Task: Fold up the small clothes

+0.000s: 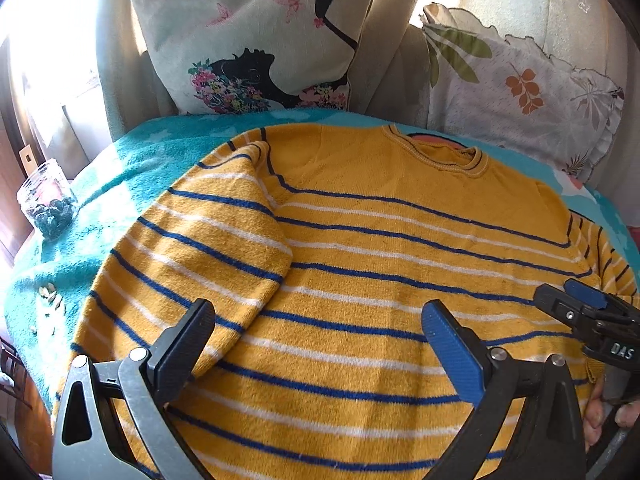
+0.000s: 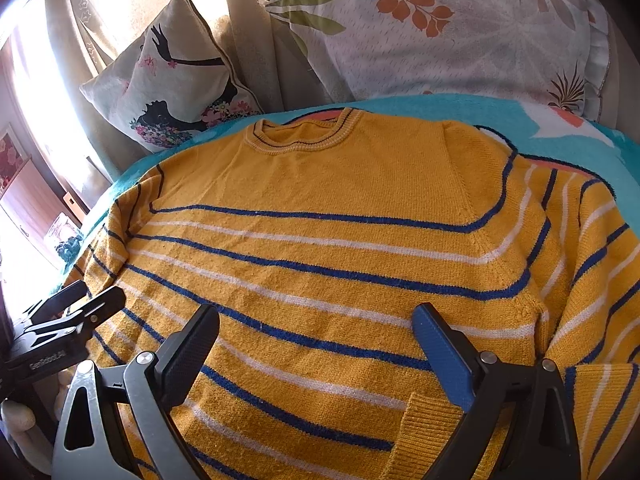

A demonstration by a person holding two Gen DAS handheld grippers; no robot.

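Left gripper [image 1: 318, 344]: jaws spread wide, nothing between them, hovering over the lower half of the sweater.
Right gripper [image 2: 316, 348]: also spread wide and holding nothing, above the striped body; in the left view its tips show at the far right edge, near the sweater's side.
Sweater [image 1: 360, 240]: yellow with blue and white stripes, lying flat on the blanket, collar pointing at the pillows.
Left sleeve [image 1: 208, 248]: folded in over the chest.
Right sleeve [image 2: 580, 280]: bunched along the right side, cuff [image 2: 432, 424] lying on the body just by the blue finger.
Blanket [image 1: 120, 184]: teal, under everything.
Pillows: figure-print one [image 1: 256, 40] and leaf-print one [image 1: 516, 88] upright behind the collar.
Jar [image 1: 48, 200]: glass, at the blanket's left edge, well apart from the sweater.
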